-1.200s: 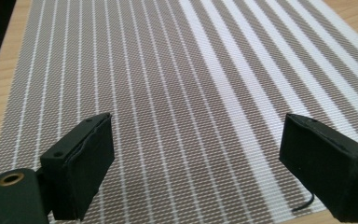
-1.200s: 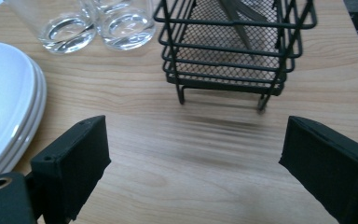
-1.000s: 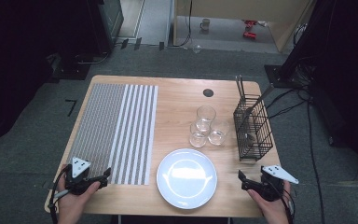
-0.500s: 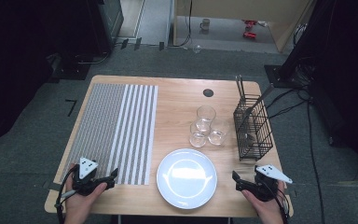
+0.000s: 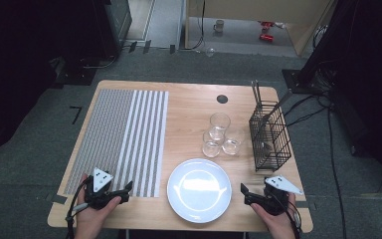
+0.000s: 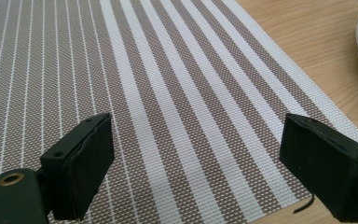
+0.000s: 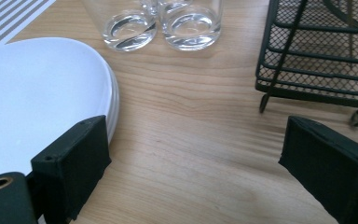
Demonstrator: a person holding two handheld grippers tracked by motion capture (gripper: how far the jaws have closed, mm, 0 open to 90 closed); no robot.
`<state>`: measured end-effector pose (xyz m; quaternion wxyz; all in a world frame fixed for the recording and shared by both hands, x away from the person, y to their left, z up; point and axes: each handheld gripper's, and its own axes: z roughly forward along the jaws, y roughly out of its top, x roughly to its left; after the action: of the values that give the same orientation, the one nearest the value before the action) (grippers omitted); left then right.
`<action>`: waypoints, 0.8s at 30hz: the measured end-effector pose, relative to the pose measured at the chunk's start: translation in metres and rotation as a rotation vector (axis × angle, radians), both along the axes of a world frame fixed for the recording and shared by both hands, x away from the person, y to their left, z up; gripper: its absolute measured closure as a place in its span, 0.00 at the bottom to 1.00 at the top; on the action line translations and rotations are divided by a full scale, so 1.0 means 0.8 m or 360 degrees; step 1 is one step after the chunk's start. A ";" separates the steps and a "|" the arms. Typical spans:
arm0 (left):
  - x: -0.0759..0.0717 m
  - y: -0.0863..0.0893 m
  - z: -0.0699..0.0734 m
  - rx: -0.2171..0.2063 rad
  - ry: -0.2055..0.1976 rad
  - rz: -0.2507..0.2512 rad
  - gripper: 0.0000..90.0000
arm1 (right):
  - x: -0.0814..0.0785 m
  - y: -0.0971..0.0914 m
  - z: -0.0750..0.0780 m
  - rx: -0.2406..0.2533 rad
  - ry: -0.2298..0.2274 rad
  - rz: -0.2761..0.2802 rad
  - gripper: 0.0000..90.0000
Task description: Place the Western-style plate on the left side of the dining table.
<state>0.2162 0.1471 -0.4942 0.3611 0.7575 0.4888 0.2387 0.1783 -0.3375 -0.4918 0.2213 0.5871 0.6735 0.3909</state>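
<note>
Plate [image 5: 199,189] at 6 o'clock on table [image 5: 189,107], untouched, with mat [image 5: 119,139] at 9, three glasses [image 5: 220,135] just past centre toward 2, and wire basket [image 5: 269,137] with cutlery at 3. Left gripper [image 5: 124,191] low over mat's near corner at 7, jaws spread wide and empty; right gripper [image 5: 245,194] at 5, just beside plate's rim, jaws likewise spread on nothing. Judged barely begun: nothing laid on mat yet, plate, glasses and cutlery all left to place.
</note>
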 end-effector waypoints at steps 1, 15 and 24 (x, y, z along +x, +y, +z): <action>0.000 -0.002 0.000 -0.0002 0.0000 -0.0005 0.12 | 0.000 0.002 0.000 0.0000 0.0000 0.0005 0.08; 0.000 -0.035 -0.002 -0.0006 -0.0011 -0.0073 0.12 | 0.005 0.020 0.000 0.0018 0.0001 0.0067 0.08; -0.001 -0.063 -0.002 -0.0034 0.0005 -0.0167 0.12 | 0.008 0.032 0.001 0.0049 0.0004 0.0117 0.09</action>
<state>0.2154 0.0964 -0.4962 0.3804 0.7785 0.4516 0.2129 0.1843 -0.3122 -0.4911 0.1969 0.5657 0.6889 0.4082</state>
